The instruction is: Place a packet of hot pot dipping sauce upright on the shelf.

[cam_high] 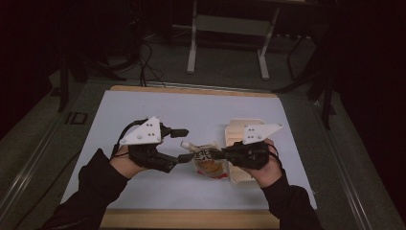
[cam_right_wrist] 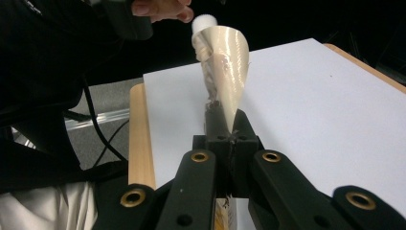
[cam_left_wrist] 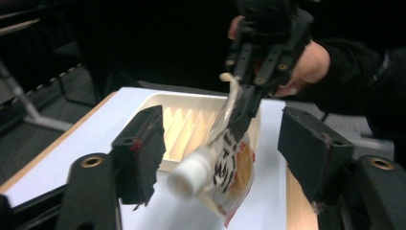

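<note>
A spouted drink pouch (cam_high: 209, 163) with orange print and a white screw cap (cam_high: 184, 144) is held up over the white table top. My right gripper (cam_high: 218, 154) is shut on the pouch's edge (cam_right_wrist: 222, 62), which curls up from between its closed jaws, cap (cam_right_wrist: 203, 21) at the far end. My left gripper (cam_high: 183, 143) is open. Its jaws stand wide on either side of the cap (cam_left_wrist: 190, 175) without touching it. In the left gripper view the pouch (cam_left_wrist: 234, 167) hangs from the right gripper (cam_left_wrist: 244, 112), tilted with its cap toward the camera.
A white ribbed tray (cam_high: 237, 136) lies on the table under my right hand, also seen behind the pouch (cam_left_wrist: 191, 122). The white sheet (cam_high: 158, 110) covers a wooden board with its edge showing at front. Metal stand legs (cam_high: 194, 43) rise beyond the table.
</note>
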{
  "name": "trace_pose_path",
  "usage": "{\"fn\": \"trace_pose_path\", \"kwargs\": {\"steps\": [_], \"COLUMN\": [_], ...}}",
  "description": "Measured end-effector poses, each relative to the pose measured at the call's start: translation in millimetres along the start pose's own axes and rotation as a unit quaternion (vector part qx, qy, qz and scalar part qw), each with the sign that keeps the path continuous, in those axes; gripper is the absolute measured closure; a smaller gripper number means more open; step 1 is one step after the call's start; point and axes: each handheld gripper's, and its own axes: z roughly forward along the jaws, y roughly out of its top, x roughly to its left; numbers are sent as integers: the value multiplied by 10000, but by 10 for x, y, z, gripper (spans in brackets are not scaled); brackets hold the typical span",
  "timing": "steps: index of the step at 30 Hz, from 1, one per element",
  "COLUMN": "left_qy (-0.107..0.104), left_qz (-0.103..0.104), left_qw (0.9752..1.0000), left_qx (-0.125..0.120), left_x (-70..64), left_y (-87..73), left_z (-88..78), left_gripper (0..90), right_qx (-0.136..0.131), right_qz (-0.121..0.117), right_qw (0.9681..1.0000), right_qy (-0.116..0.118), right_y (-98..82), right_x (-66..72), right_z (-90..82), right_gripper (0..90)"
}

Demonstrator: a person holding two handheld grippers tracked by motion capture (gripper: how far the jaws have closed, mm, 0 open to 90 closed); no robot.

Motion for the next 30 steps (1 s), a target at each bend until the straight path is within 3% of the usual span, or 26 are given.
{"fn": "trace_pose_path", "kwargs": {"steps": [1,3,4,9,11,14,16,17,18,21,23,24,25,30], "left_qy": [73,17,66,452,657,842,966,1137,1133,1051,1076,961,987,982], "left_qz": [-265,-347,-342,-548,-732,-756,-442,-306,-247,-521,-575,-784,-820,-953], "left_qw": [9994,9991,9988,9955,9923,9908,9895,9885,9887,9890,9886,9884,9879,9878], "left_qx": [-193,-263,-356,-622,-756,-748,-984,-951,-955,-897,-881,-874,-868,-747], "left_x": [15,23,20,8,-22,-53,-105,-134,-148,-185,-199,-202,-209,-215], "left_y": [-34,-56,-80,-212,-342,-447,-583,-641,-701,-860,-907,-999,-1078,-1233], "left_z": [-41,-62,-81,-199,-250,-262,-264,-261,-255,-244,-243,-235,-226,-188], "left_gripper": [242,158,158,82,11,11,42,42,52,51,51,51,52,53], "right_qx": [-4,-11,-11,11,-66,-132,-237,-237,-269,-309,-309,-323,-344,-369], "right_qz": [-9,-52,-52,-95,-98,-92,-35,-35,-12,11,11,18,26,81], "right_qw": [10000,10000,10000,9997,9996,9994,9992,9992,9989,9983,9983,9980,9974,9972], "right_qy": [-16,-77,-77,-207,-261,-291,-318,-318,-391,-500,-500,-537,-634,-644], "right_y": [2,2,2,14,31,43,62,62,78,92,92,93,93,79], "right_x": [-22,-44,-44,-99,-145,-186,-262,-262,-319,-405,-405,-434,-526,-653], "right_z": [-16,-35,-35,-95,-156,-203,-278,-278,-329,-397,-397,-418,-480,-547], "right_gripper": [900,900,900,900,900,900,900,900,900,900,900,900,900,900]}}
